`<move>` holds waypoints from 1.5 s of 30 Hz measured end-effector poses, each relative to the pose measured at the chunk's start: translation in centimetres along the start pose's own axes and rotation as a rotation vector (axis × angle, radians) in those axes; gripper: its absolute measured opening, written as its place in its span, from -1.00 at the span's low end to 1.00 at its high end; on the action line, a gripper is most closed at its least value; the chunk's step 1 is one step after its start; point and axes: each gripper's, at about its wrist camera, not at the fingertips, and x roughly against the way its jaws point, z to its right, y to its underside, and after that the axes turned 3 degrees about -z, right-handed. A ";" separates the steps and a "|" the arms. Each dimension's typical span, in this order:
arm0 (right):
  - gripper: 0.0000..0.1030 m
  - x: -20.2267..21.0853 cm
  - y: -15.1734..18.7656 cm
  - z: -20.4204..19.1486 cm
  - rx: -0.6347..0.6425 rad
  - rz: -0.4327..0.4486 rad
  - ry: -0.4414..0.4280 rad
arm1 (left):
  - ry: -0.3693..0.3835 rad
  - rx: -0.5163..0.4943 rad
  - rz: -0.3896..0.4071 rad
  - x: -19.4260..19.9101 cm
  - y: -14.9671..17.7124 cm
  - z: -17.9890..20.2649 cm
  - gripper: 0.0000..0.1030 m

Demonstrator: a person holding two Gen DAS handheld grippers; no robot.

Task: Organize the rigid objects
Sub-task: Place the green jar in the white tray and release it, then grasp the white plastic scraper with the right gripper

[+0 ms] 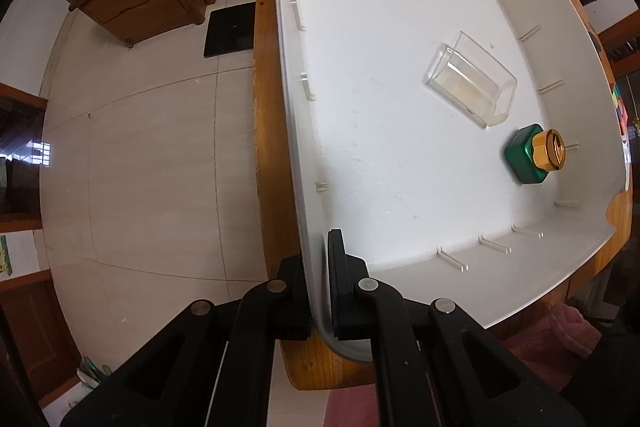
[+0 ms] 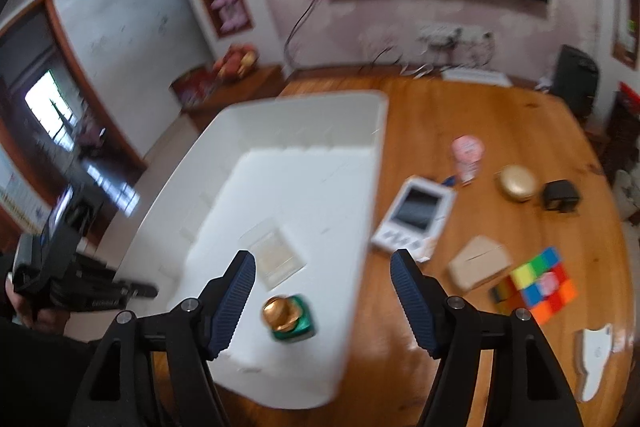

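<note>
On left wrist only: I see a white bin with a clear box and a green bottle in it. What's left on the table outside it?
Observer: In the right wrist view, a cube with coloured squares lies right of the bin, on the table.
Operator: Anything else out there?
Observer: A white device with a dark screen lies beside the bin's right wall.
Operator: Right gripper busy?
Observer: No. The right gripper is open and holds nothing, above the bin near the bottle.
Operator: Is the left gripper seen from there?
Observer: Yes, the left gripper is at the bin's left rim.
</note>
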 end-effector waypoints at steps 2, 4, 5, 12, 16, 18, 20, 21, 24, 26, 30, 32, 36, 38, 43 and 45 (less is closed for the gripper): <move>0.46 1.1 0.0 1.7 -0.042 0.056 0.034 | -0.004 0.012 0.004 0.1 -0.1 -0.1 -0.89; 0.51 1.9 0.0 3.3 -0.075 0.086 0.065 | -0.006 0.023 0.009 0.1 -0.2 -0.1 -0.89; 0.53 2.2 0.1 4.2 -0.092 0.094 0.085 | -0.007 0.029 0.010 0.1 -0.2 -0.1 -0.89; 0.53 4.0 1.1 10.5 -0.210 0.112 0.201 | -0.021 0.080 0.007 0.1 -0.2 -0.1 -0.88; 0.57 5.0 2.2 13.2 -0.250 0.121 0.259 | -0.028 0.102 0.006 0.1 -0.3 0.0 -0.87; 0.57 5.4 2.7 14.4 -0.266 0.119 0.279 | -0.031 0.117 0.006 0.1 -0.3 -0.1 -0.86; 0.57 5.6 3.2 15.5 -0.279 0.112 0.296 | -0.037 0.129 0.004 0.1 -0.4 -0.1 -0.85; 0.57 5.5 3.4 15.9 -0.284 0.107 0.301 | -0.041 0.134 0.004 0.1 -0.4 -0.1 -0.85; 0.57 5.5 4.4 17.3 -0.300 0.086 0.319 | -0.048 0.148 0.008 0.2 -0.4 -0.1 -0.84; 0.57 5.4 4.9 17.9 -0.310 0.076 0.327 | -0.051 0.157 0.010 0.2 -0.4 0.0 -0.84; 0.57 4.9 6.1 19.5 -0.333 0.035 0.347 | -0.062 0.177 0.015 0.3 -0.3 0.2 -0.83; 0.57 4.6 6.6 20.1 -0.352 0.010 0.342 | -0.070 0.182 0.015 0.3 -0.3 0.4 -0.82; 0.57 3.5 7.7 21.5 -0.361 -0.053 0.361 | -0.076 0.198 0.012 0.4 -0.3 0.6 -0.81; 0.57 3.1 8.2 21.8 -0.357 -0.083 0.368 | -0.078 0.202 0.010 0.4 -0.3 0.6 -0.81; 0.57 2.1 9.2 22.7 -0.358 -0.126 0.377 | -0.085 0.213 0.009 0.4 -0.2 0.6 -0.80; 0.57 1.9 9.5 23.1 -0.366 -0.142 0.378 | -0.085 0.218 0.010 0.4 -0.1 0.5 -0.79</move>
